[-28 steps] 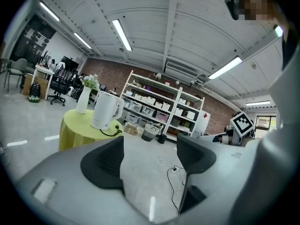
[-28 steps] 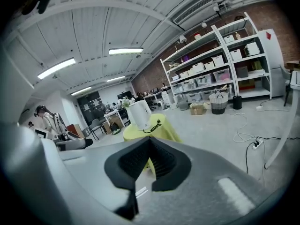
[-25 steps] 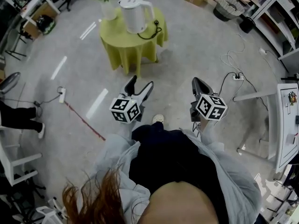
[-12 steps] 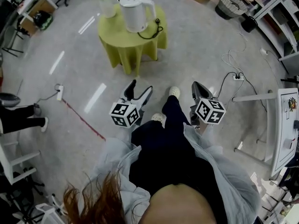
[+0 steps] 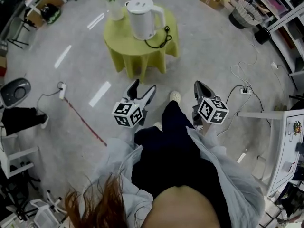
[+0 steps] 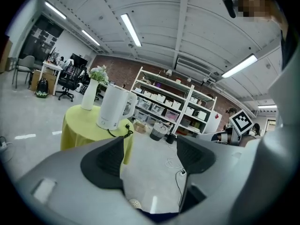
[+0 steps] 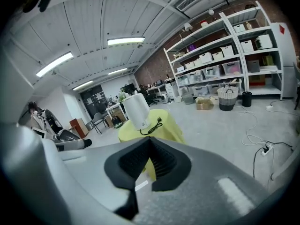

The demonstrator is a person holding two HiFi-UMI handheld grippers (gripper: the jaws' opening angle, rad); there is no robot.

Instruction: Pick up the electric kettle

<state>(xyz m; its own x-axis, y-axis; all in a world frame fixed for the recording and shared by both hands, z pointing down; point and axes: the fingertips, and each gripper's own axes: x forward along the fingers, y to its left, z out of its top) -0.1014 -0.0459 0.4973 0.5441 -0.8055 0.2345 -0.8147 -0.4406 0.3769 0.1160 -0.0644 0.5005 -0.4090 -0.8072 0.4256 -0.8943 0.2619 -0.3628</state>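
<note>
The white electric kettle (image 5: 144,17) stands upright on a small round table with a yellow-green cloth (image 5: 137,49), far ahead of both grippers. Its black cord and plug (image 5: 159,38) lie on the cloth beside it. My left gripper (image 5: 143,87) is held at waist height with its jaws open and nothing between them. My right gripper (image 5: 199,85) is shut on nothing. In the left gripper view the kettle (image 6: 112,108) shows left of and above the open left gripper (image 6: 150,150). In the right gripper view the kettle (image 7: 137,110) stands just above the shut right gripper (image 7: 150,144).
A vase with flowers (image 5: 112,4) stands on the table's far left edge. A power strip (image 5: 61,90) and red line lie on the floor at left, with cables (image 5: 242,77) at right. A white cabinet (image 5: 285,146) stands right, shelves and a basket (image 5: 244,13) beyond. My foot (image 5: 175,95) is between the grippers.
The person has stepped forward, so the table and kettle sit slightly nearer and further right in the head view. Both grippers keep their pose.
</note>
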